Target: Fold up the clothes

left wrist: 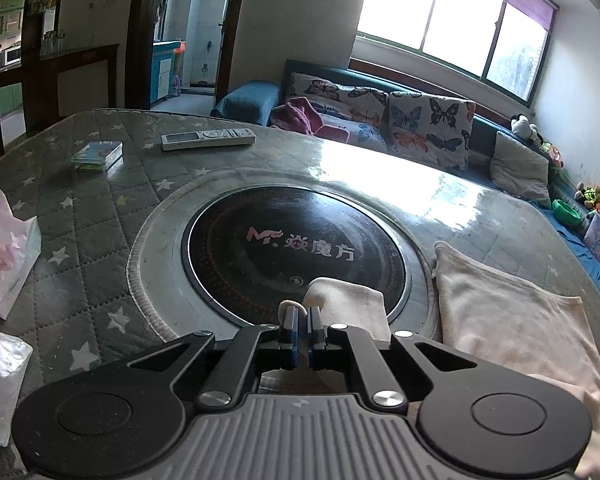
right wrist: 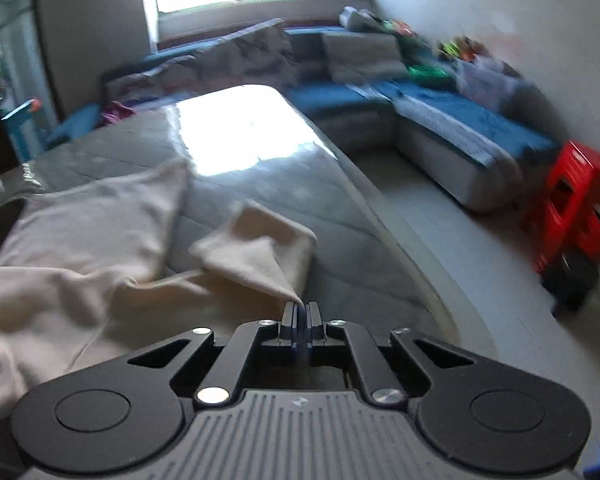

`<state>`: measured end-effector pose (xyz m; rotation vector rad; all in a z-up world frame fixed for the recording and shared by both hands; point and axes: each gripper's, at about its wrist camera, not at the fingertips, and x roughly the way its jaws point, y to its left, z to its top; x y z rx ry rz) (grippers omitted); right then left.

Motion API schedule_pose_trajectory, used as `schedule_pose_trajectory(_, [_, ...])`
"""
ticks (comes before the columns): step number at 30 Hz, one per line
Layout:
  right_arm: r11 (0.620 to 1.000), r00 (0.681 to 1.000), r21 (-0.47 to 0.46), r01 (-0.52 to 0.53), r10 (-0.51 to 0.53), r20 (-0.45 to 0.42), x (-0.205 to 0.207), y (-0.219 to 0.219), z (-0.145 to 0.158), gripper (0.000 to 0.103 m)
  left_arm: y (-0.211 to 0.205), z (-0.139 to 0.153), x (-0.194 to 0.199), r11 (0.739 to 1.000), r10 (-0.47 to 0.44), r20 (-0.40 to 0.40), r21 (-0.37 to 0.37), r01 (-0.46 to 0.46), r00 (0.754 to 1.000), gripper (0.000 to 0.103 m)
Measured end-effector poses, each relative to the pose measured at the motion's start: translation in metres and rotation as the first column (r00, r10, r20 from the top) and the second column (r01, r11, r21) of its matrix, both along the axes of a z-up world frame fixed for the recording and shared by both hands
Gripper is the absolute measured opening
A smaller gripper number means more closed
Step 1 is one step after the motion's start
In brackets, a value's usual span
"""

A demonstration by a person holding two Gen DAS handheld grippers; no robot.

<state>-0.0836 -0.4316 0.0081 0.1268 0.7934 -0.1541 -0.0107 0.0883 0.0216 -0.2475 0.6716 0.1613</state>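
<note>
left tool: clenched on an edge of the cream garment, over the round black cooktop | right tool: clenched on a corner of the garment (view blurred) | garment: spread on the quilted counter, lifted at both pinched ends
</note>
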Motion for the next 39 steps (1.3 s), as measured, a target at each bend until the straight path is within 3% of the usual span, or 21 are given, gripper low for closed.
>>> schedule_pose_trajectory(6, [0.998, 0.999, -0.049, 0.042, -0.04, 0.026, 0.0, -0.009, 0.006, 0.012, 0.005, 0.003, 0.002, 1.0, 0.02, -0.002, 0.018, -0.02, 1.0, 0.005])
schedule_pose_trajectory(11, [0.997, 0.997, -0.025, 0.073, -0.073, 0.029, 0.0, -0.023, 0.002, 0.017, 0.008, 0.006, 0.003, 0.999, 0.037, -0.003, 0.034, -0.037, 0.999, 0.005])
schedule_pose_trajectory(12, [0.998, 0.998, -0.03, 0.053, -0.052, 0.035, -0.001, -0.02, 0.003, 0.018, 0.009, 0.006, 0.004, 0.999, 0.04, -0.004, 0.037, -0.04, 0.999, 0.005])
schedule_pose_trajectory(15, [0.997, 0.998, -0.061, -0.055, 0.057, 0.029, 0.005, 0.002, 0.002, 0.042, 0.01, 0.008, 0.004, 0.998, 0.047, -0.002, 0.044, -0.047, 0.999, 0.006])
schedule_pose_trajectory(21, [0.967, 0.986, -0.192, -0.169, 0.166, -0.034, 0.035, 0.039, -0.017, 0.054, -0.007, 0.013, 0.003, 0.998, -0.025, 0.007, 0.053, 0.024, 1.0, 0.008])
schedule_pose_trajectory(25, [0.971, 0.998, -0.23, -0.066, 0.069, 0.004, 0.039, 0.025, -0.016, 0.054, -0.021, 0.012, 0.01, 0.996, -0.07, 0.004, 0.053, 0.069, 0.998, 0.009])
schedule_pose_trajectory(32, [0.97, 0.99, -0.196, 0.144, -0.139, 0.038, 0.014, -0.031, -0.01, 0.058, -0.051, 0.008, 0.03, 0.986, -0.156, -0.014, 0.051, 0.157, 0.988, 0.013])
schedule_pose_trajectory(37, [0.956, 0.975, -0.194, 0.219, -0.21, 0.067, 0.007, -0.049, -0.001, 0.058, -0.07, 0.006, 0.045, 0.974, -0.219, -0.02, 0.055, 0.22, 0.976, 0.013])
schedule_pose_trajectory(39, [0.966, 0.98, -0.169, 0.196, -0.186, 0.075, 0.006, -0.05, 0.002, 0.058, -0.079, 0.004, 0.051, 0.967, -0.249, -0.025, 0.055, 0.25, 0.968, 0.013])
